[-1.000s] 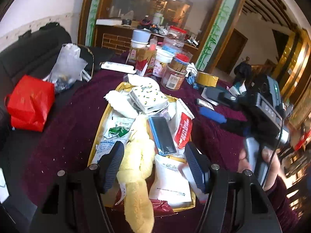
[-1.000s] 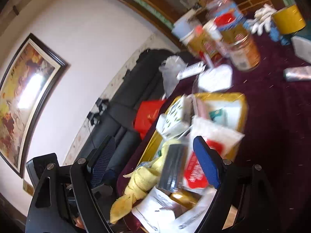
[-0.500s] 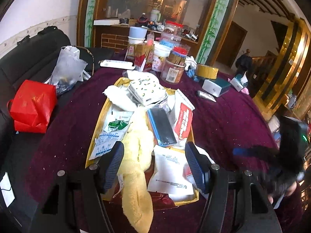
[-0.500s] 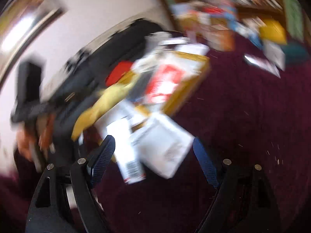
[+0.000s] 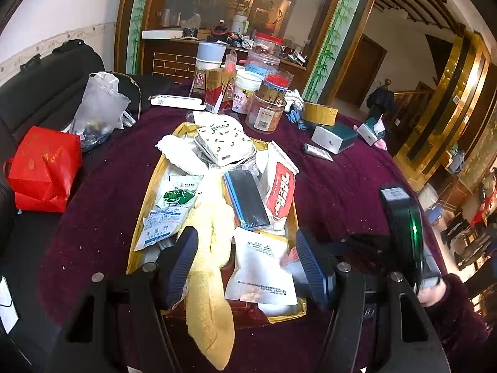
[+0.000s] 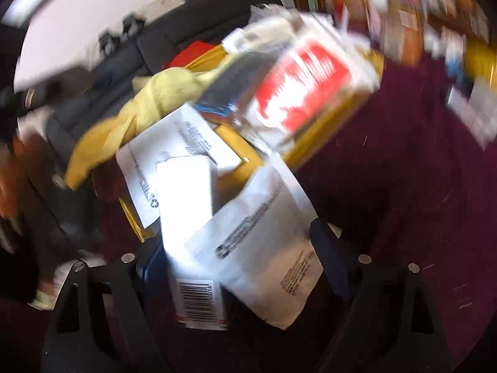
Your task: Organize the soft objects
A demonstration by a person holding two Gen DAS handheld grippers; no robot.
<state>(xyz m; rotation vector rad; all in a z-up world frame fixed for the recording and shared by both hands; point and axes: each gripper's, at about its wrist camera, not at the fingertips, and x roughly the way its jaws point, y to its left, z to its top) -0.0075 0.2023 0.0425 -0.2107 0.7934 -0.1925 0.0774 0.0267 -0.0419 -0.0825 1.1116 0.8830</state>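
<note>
A: Soft objects sit heaped in the gold tray point(image 5: 146, 199) on the maroon cloth; on the left, the yellow towel point(image 5: 211, 248) droops over the near rim

B: Left gripper point(image 5: 247, 262)?

A: Spread wide, empty, hovering above the towel, likely lining up for it

B: Right gripper point(image 6: 236, 267)?

A: Blurred, also gaping, straddling the white pouch point(image 6: 264, 248) at the tray's near corner
</note>
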